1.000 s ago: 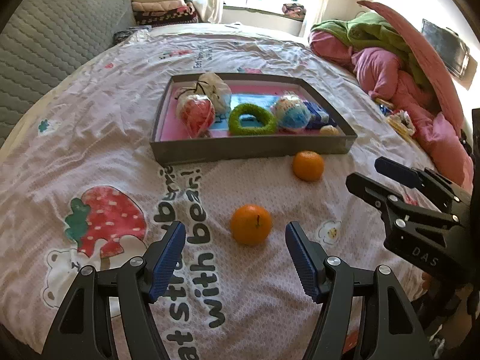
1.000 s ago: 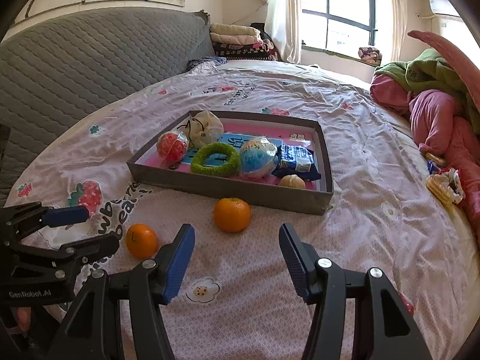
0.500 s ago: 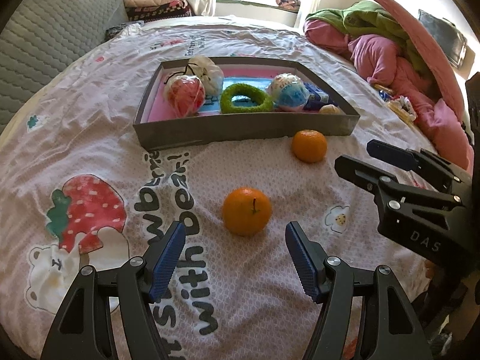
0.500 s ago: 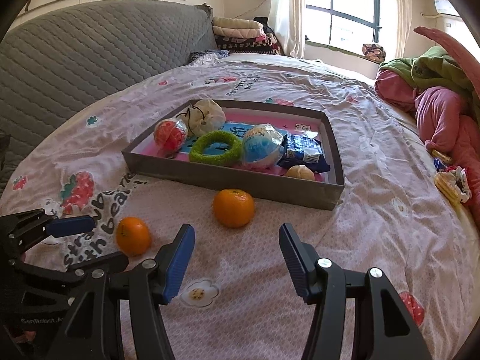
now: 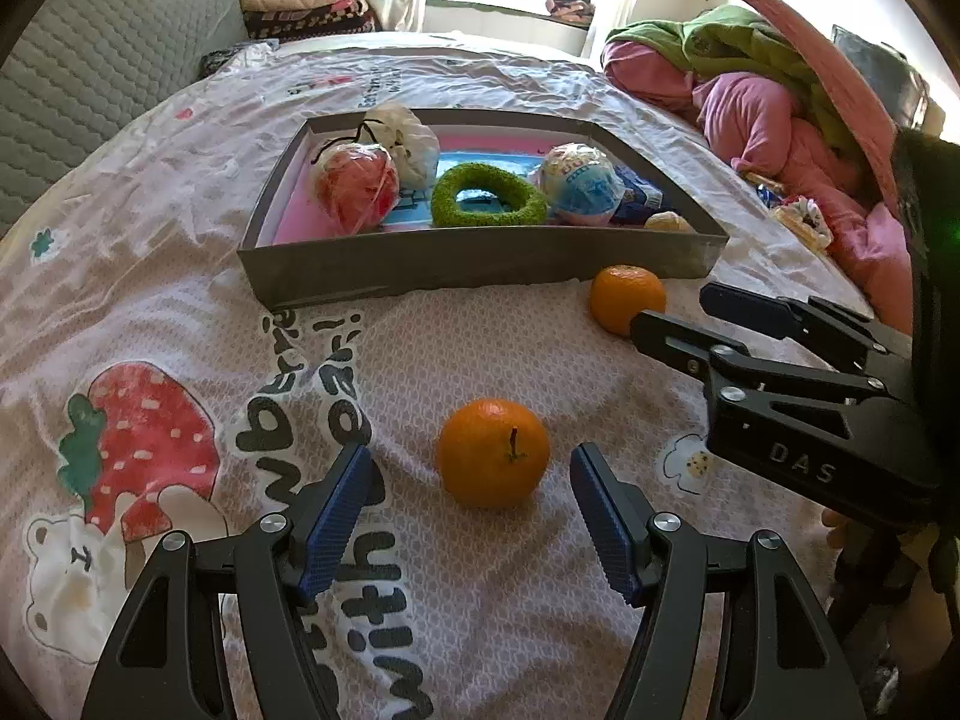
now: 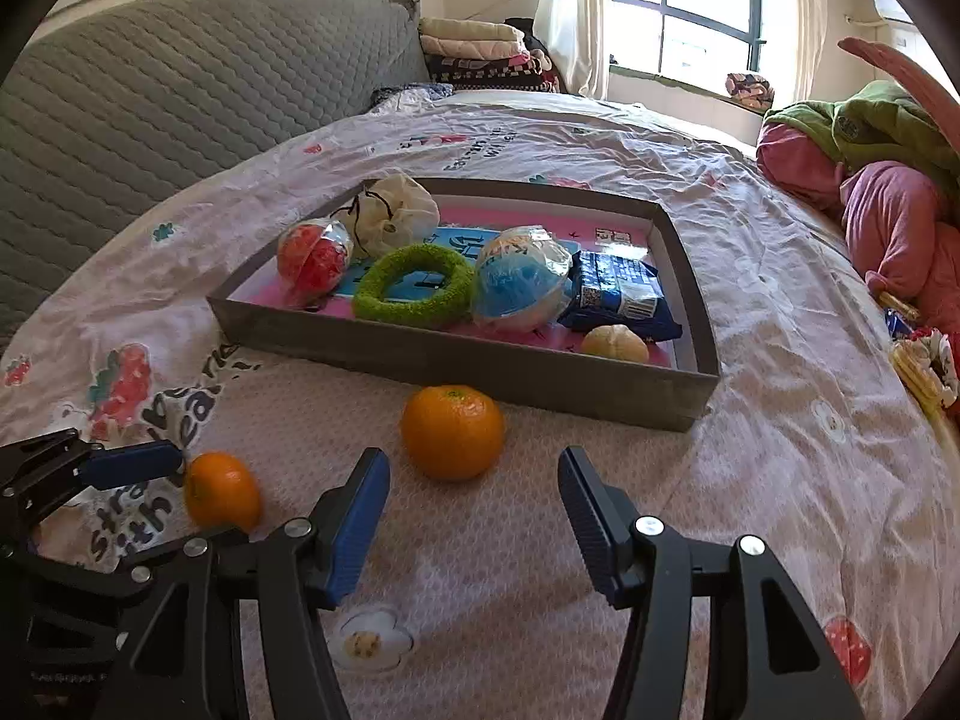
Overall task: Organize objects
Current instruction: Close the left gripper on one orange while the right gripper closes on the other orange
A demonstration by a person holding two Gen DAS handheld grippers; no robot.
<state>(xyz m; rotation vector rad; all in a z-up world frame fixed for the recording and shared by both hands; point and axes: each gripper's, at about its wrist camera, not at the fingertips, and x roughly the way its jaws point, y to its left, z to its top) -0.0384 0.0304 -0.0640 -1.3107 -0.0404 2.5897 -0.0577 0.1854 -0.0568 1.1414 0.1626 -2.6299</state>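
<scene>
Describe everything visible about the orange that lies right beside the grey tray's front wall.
The round, glossy orange fruit nearest the tray has dimpled peel and a small green stem scar on top. It lies whole on the printed pink bedsheet, just outside the shallow grey cardboard tray's front wall; contact with the wall cannot be told. The right tool, open, points at it without touching.

Bed (image 5: pixel 150 312) covered with pale sheet printed with strawberries, bears, black lettering. Directly on it: grey tray (image 5: pixel 480 267) mid-bed; near orange (image 5: pixel 492 453) toward foreground, apart from tray; far orange (image 5: pixel 627 297) just beside tray's front wall. Pink and green bedding heap (image 5: pixel 780 114) at right edge. Folded blankets (image 6: pixel 480 54) stacked at far end.
</scene>
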